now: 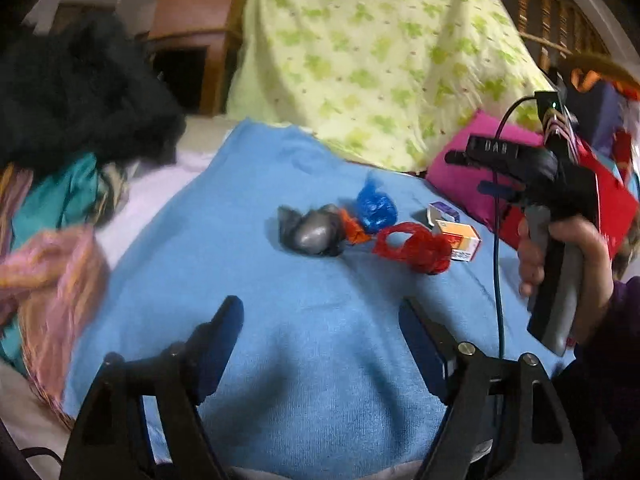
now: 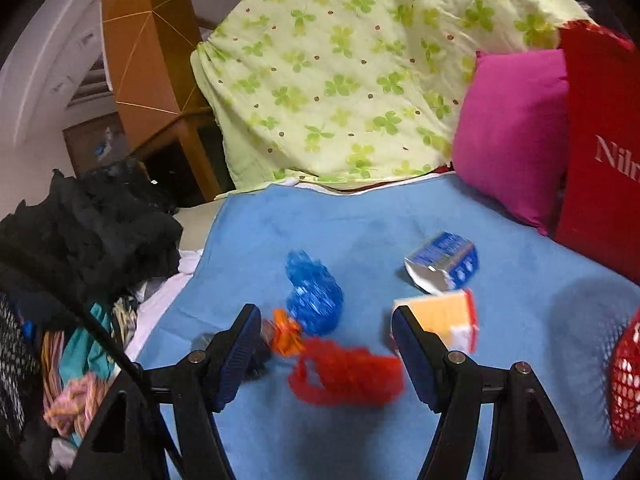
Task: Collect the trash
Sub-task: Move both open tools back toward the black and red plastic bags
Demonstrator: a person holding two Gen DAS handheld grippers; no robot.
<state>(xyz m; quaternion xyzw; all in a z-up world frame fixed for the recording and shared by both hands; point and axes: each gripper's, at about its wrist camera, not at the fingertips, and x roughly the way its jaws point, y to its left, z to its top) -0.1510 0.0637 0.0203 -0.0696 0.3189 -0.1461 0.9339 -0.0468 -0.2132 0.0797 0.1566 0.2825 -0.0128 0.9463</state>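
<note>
Showing collection not yet begun: both grippers stand wide and empty over the blue blanket. Ahead of the left gripper lie a grey wad, blue bag, red bag and two boxes, all loose. The right gripper is nearest the red bag, just before its fingertips. A red mesh bag, possibly the receptacle, sits to its right.

We see a blue blanket; behind it a green-patterned quilt, at its right a pink pillow, at its left dark clothes.
</note>
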